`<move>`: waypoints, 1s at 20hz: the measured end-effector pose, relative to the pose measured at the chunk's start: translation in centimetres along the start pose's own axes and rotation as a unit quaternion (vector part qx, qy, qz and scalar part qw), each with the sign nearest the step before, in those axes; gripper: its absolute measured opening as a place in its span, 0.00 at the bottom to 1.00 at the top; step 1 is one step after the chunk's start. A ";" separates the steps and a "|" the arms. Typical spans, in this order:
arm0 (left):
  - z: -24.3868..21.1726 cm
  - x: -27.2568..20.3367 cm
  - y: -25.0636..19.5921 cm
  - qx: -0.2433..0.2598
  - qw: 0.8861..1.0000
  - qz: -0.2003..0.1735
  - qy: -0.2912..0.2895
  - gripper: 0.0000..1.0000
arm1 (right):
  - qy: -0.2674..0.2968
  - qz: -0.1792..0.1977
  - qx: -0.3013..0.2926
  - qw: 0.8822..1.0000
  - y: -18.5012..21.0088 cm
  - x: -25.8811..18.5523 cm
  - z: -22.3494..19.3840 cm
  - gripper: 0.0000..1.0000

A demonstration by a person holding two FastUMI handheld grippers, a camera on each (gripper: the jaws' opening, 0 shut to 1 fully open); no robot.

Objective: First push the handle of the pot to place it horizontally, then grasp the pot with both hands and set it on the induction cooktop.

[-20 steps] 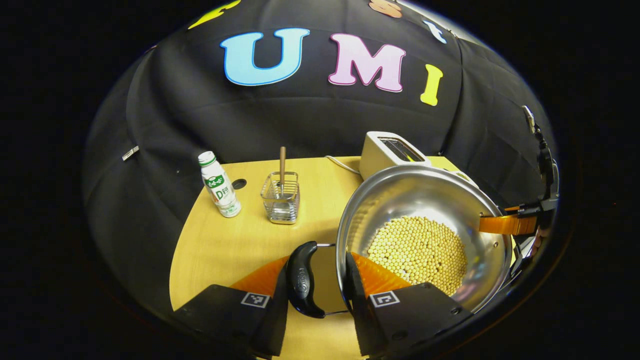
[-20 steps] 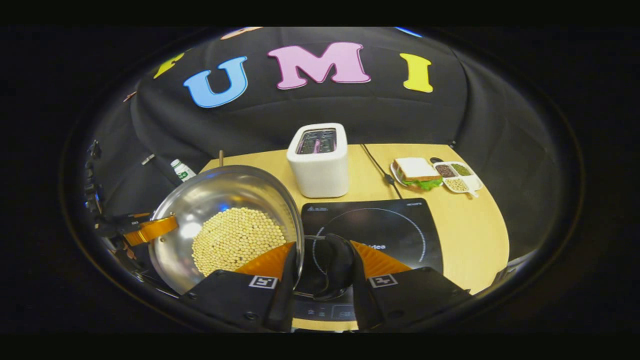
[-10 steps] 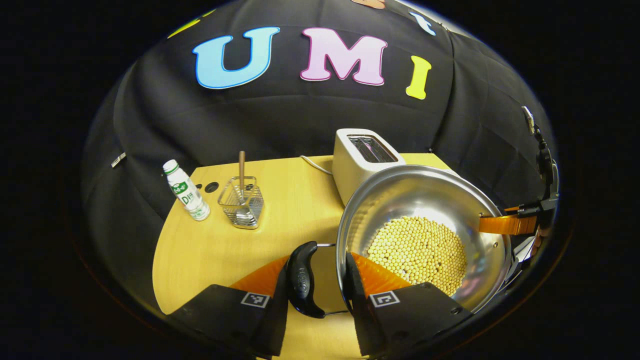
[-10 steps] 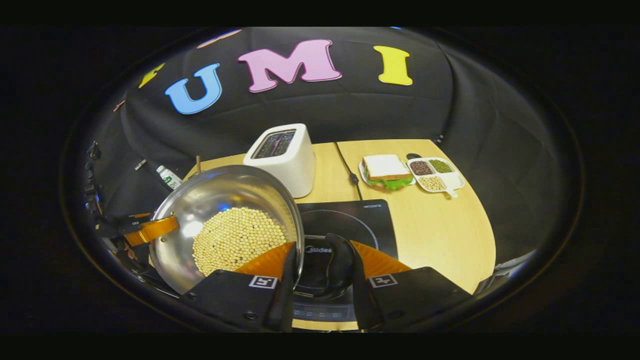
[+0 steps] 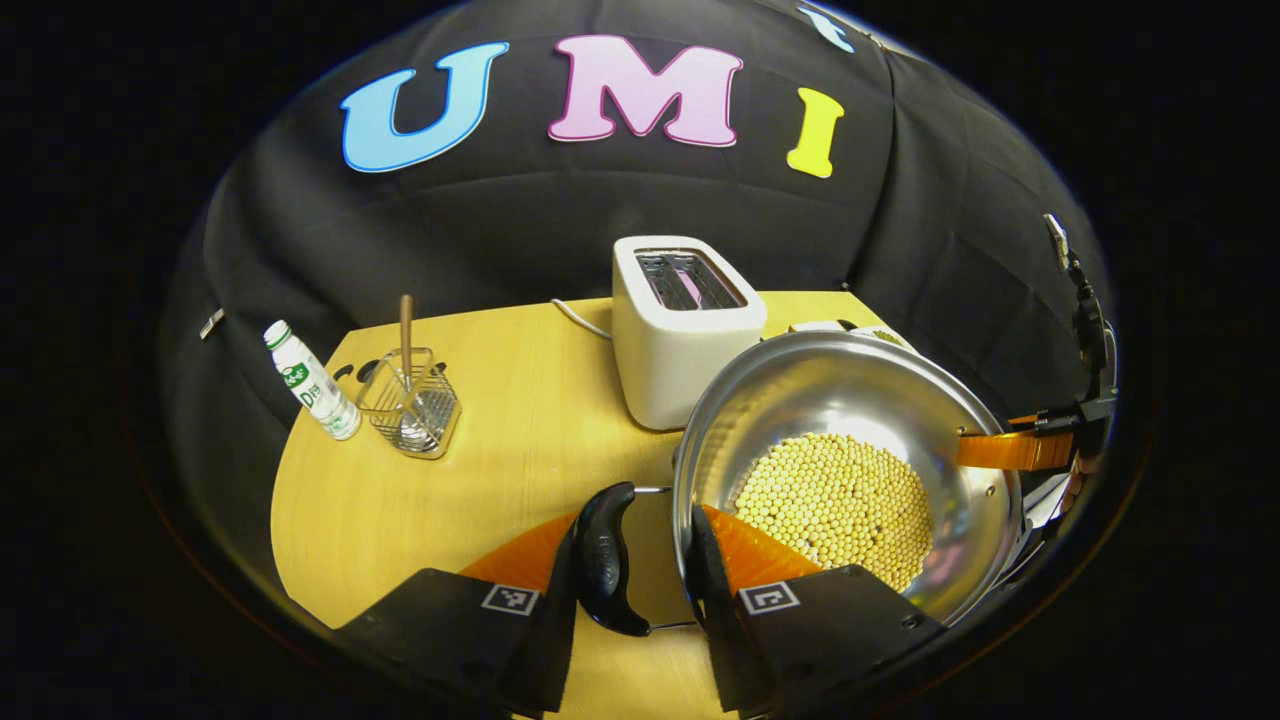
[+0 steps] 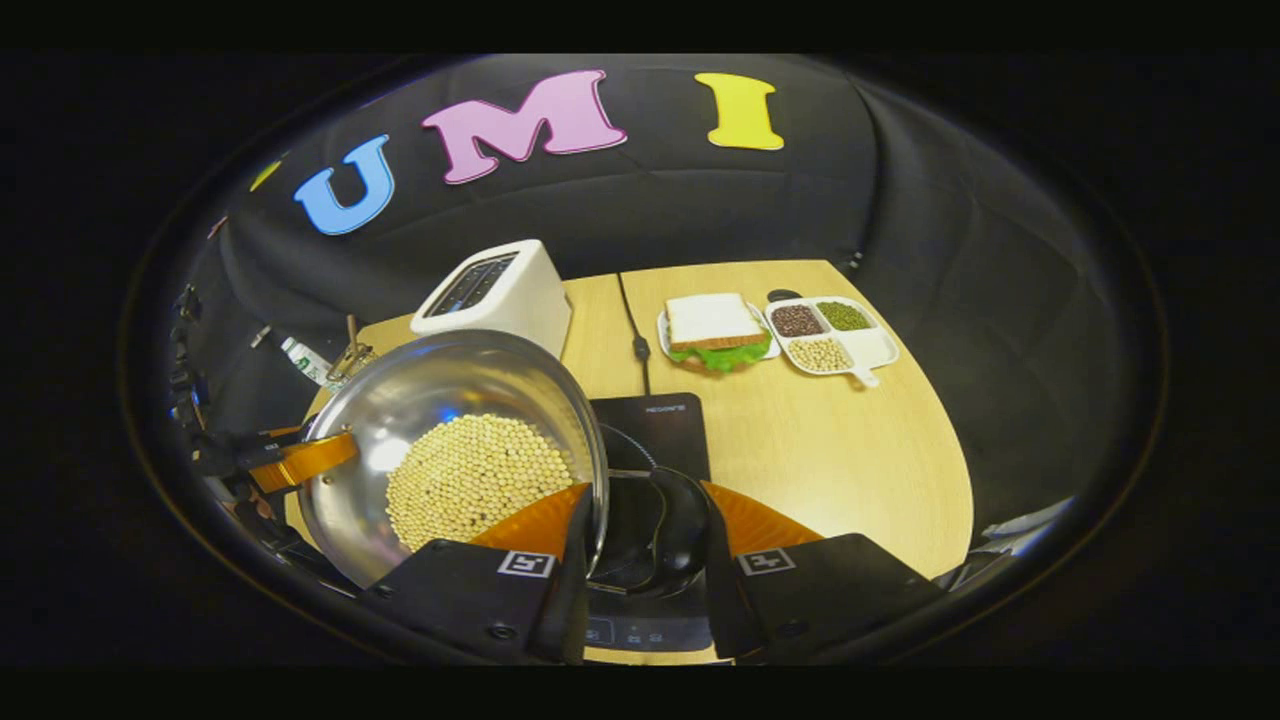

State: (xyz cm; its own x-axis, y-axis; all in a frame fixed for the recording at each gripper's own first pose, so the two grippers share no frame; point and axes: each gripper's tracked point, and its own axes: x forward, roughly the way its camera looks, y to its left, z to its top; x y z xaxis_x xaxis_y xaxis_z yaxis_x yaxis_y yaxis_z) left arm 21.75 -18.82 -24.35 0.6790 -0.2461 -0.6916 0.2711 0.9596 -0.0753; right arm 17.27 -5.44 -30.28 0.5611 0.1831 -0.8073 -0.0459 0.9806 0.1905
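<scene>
**Pot carried by both handles, cooktop below on the right**

The table (image 5: 480,470) holds everything. On it, in the right gripper view, the induction cooktop (image 6: 655,425) lies flat and dark near the front edge, just right of the pot and partly under that side's handle, so the pot seems to be arriving over its target, not yet set down (whether its base touches anything I cannot tell).

The pot (image 5: 850,400) is a wide, shiny steel bowl, its floor covered by a single layer of pale round beans (image 5: 835,505). A level carry makes sense here: any tilt would likely roll the beans to one side.

The toaster (image 5: 685,325) stands just behind the pot, its cord trailing away across the table, so little room is left on the far side. Well to the right are a sandwich plate (image 6: 715,330) and a divided dish (image 6: 830,335); far left stand a wire holder (image 5: 410,405) and a small bottle (image 5: 310,385).

Each handle is a dark curved grip on a wire loop, turned out sideways so a gripper can take it from the side. The left gripper (image 5: 640,590) has its jaws clamped on the left handle (image 5: 605,560). The right gripper (image 6: 640,580) is closed on the right handle (image 6: 670,530) likewise, sharing the weight.
</scene>
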 end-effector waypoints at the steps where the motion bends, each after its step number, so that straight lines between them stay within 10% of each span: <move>1: 0.0 0.5 -0.4 -0.001 1.000 -0.001 0.002 0.58 | 0.001 -0.001 0.001 1.000 -0.5 0.3 -0.2 0.51; 20: -2.1 4.5 -2.1 -0.015 1.000 0.008 0.012 0.58 | 0.019 0.005 -0.002 1.000 -3.3 4.4 -1.3 0.51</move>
State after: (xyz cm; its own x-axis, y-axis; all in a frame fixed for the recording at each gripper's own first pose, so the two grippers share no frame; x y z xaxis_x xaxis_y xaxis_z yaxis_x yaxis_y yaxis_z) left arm 22.79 -21.69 -28.76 0.6658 -0.2277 -0.7105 0.2402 0.9670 -0.0848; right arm 18.80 -7.74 -35.20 0.5291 0.1950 -0.8259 -0.0539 0.9790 0.1966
